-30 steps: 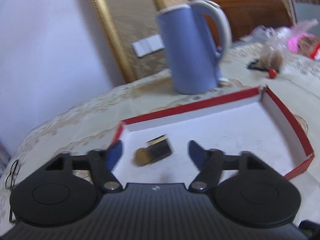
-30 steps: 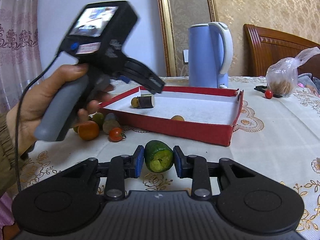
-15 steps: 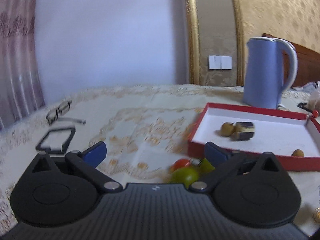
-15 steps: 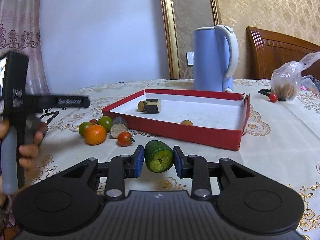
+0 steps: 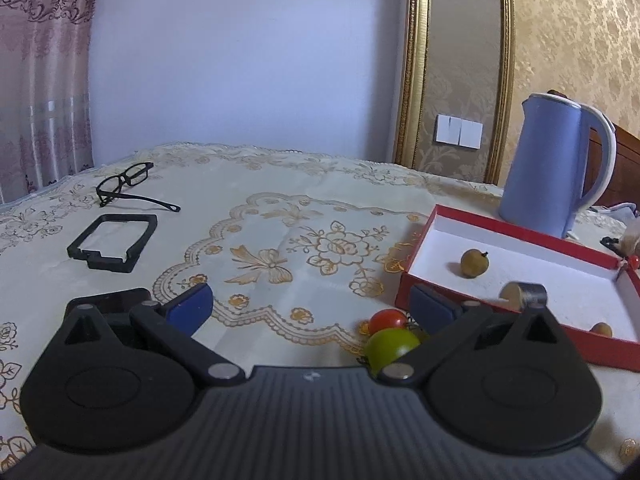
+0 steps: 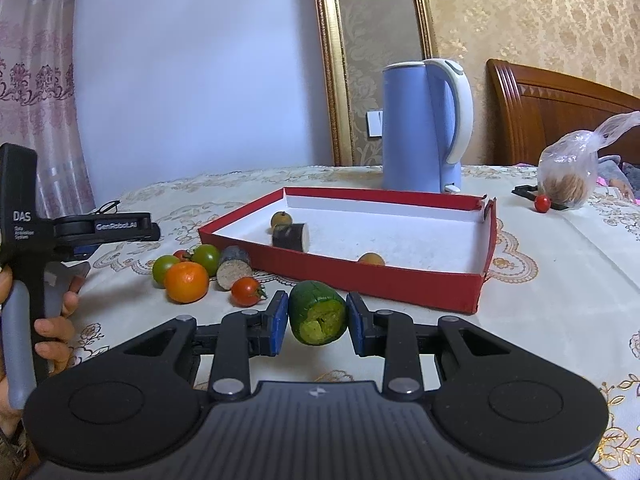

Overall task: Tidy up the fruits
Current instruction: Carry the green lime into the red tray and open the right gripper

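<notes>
The right gripper (image 6: 318, 322) is clamped on a green fruit (image 6: 318, 314), its blue pads pressed to either side, the cut, yellowish end facing the near side. It hangs just above the embroidered tablecloth (image 6: 560, 280), near the front wall of the red box (image 6: 400, 286).

The left gripper (image 5: 310, 308) has its jaws spread wide with nothing between them. A hand (image 6: 52, 320) holds its grey handle at the far left of the right camera's view.

Inside the box, on its white floor, lie three pieces: a small brownish round fruit (image 6: 280, 219) at the far left corner, a dark cylinder-shaped chunk with a pale cut face (image 6: 291, 236) touching it on the near side, and a small orange-brown fruit (image 6: 371, 259) close to the front wall.

Left of the box, a cluster sits on the cloth: an orange (image 6: 186, 282), two green tomatoes (image 6: 206, 259) (the other partly hidden behind the orange), a second dark chunk with a pale end (image 6: 231, 270), and a red tomato (image 6: 246, 291) nearest the held fruit. Another red one peeks out at the back.

Beyond the box stands a blue kettle (image 6: 424, 128). To the far right are a plastic bag (image 6: 572, 172) and a lone red tomato (image 6: 542, 203) just beside it. On the far left of the table lie glasses (image 5: 126, 184) and, nearer, a black frame (image 5: 114, 242).
</notes>
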